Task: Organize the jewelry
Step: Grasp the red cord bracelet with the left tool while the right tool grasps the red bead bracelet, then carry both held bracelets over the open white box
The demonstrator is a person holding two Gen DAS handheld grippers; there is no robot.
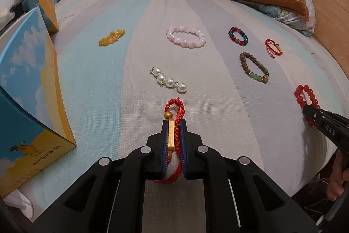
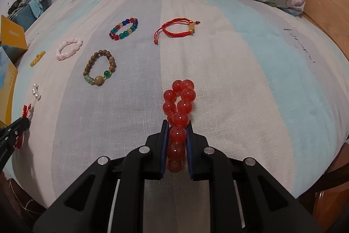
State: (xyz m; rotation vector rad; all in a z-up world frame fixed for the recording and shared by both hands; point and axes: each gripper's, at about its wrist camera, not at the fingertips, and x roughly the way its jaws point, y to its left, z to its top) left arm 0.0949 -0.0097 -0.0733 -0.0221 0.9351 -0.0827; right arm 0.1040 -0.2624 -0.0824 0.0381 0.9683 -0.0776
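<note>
Left hand-held gripper: your jaws are squeezed tight on the red cord bracelet, with its gold bar between the blue pads.
Right hand-held gripper: your jaws are pinched on the red bead bracelet; half its beads stick out in front.
Where they are: both bracelets look like they touch the bed, near its front edge.
Step now: you have grabbed two pieces at once. I think lifting comes next.
Next move: keep both grips firm and lift slowly, so the beads do not slip out.
Maybe the goal: the blue and yellow box sits at your left, but I cannot tell if it is open.
Left to do: pearl piece, pink bracelet, yellow beads, brown bead bracelet, colourful bracelet and one more red cord bracelet.
</note>
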